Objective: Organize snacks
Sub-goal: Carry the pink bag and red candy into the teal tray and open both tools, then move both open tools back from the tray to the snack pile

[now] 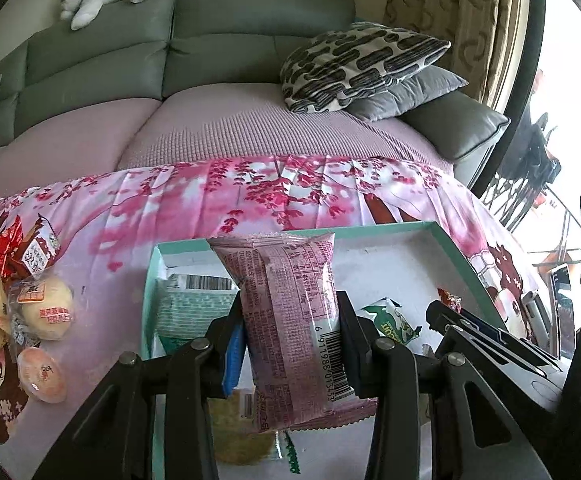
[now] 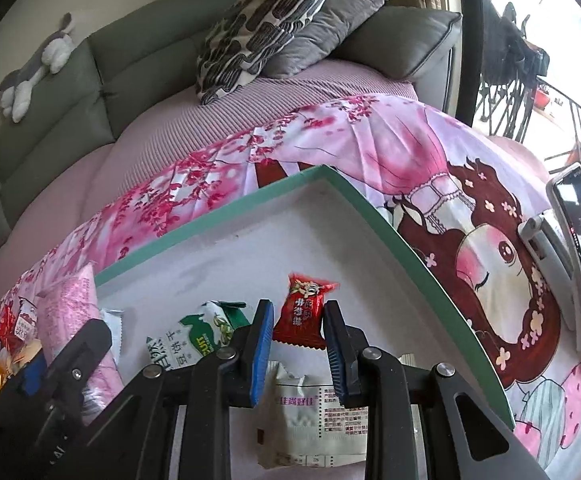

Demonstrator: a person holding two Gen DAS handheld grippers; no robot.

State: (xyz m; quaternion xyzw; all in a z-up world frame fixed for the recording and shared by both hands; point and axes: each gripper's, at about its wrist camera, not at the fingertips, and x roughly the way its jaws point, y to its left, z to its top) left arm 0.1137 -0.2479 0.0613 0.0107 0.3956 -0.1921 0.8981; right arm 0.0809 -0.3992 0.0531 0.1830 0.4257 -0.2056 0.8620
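Observation:
My left gripper (image 1: 290, 312) is shut on a pink snack packet (image 1: 290, 320) and holds it upright over the teal-rimmed white box (image 1: 450, 248). In the box lie a green-and-white packet (image 1: 390, 320), a pale green packet (image 1: 194, 304) and a yellowish snack (image 1: 242, 436). My right gripper (image 2: 296, 320) is shut on a small red snack packet (image 2: 300, 312) just above the box floor (image 2: 250, 252). The green-and-white packet (image 2: 194, 336) and a white packet (image 2: 314, 420) lie near it. The left gripper with the pink packet (image 2: 70, 320) shows at the left of the right wrist view.
Loose snacks lie on the pink floral cloth left of the box: red packets (image 1: 18, 248), wrapped buns (image 1: 46, 312) and a jelly cup (image 1: 42, 376). A phone on a stand (image 2: 578, 260) is right of the box. A sofa with pillows (image 1: 362, 64) is behind.

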